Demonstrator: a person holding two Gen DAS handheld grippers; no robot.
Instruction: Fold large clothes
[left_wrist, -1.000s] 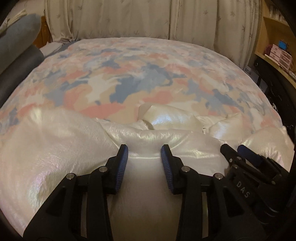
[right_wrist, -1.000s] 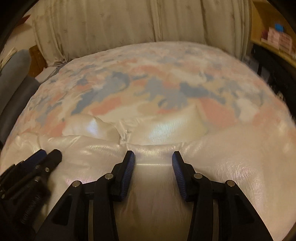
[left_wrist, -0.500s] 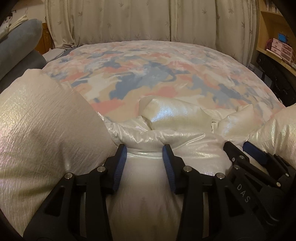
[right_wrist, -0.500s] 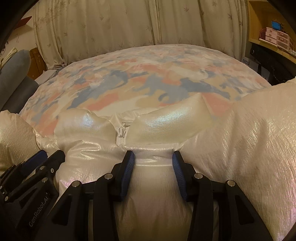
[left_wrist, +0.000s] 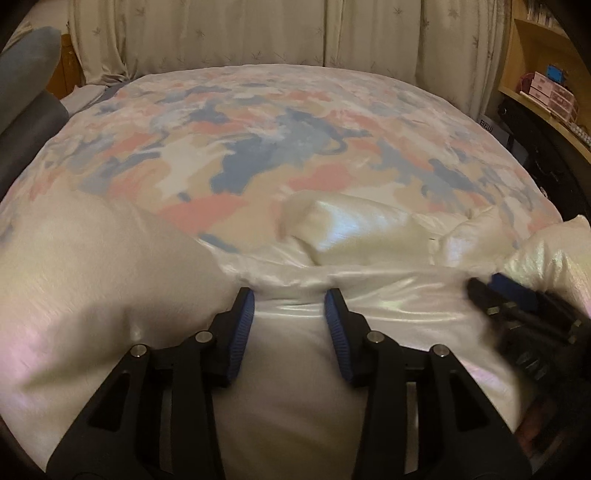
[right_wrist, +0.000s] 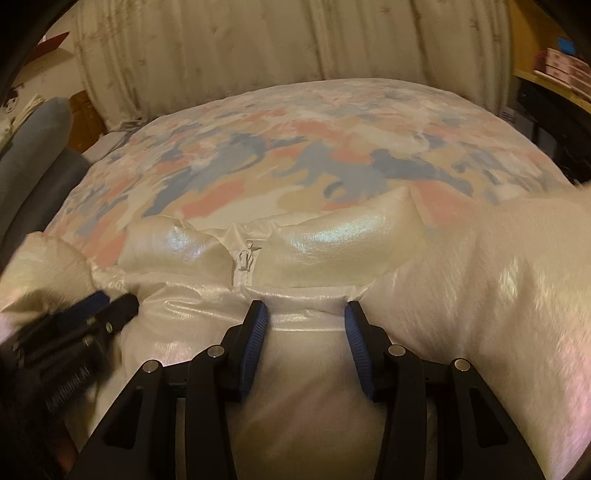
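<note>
A shiny pearl-white puffer jacket (left_wrist: 92, 280) lies across the near part of the bed, collar and zipper pull (right_wrist: 244, 258) toward the far side. My left gripper (left_wrist: 290, 295) is shut on a thick bunch of the jacket's shoulder fabric left of the collar. My right gripper (right_wrist: 306, 308) is shut on a bunch of the jacket (right_wrist: 498, 295) right of the zipper. Each gripper shows in the other's view: the right one (left_wrist: 517, 306) at the right edge, the left one (right_wrist: 85, 317) at the left edge. The sleeves bulge at both sides.
The bed carries a quilt (left_wrist: 280, 140) with pink, blue and beige patches. Cream curtains (left_wrist: 258, 33) hang behind it. A grey cushion (left_wrist: 26, 70) lies far left. A wooden shelf (left_wrist: 539, 85) with boxes and dark furniture stands at the right.
Both grippers, still holding the jacket, have sunk toward the bed after lifting it; the sleeve bulges have dropped and spread out. The frames are blurred with motion.
</note>
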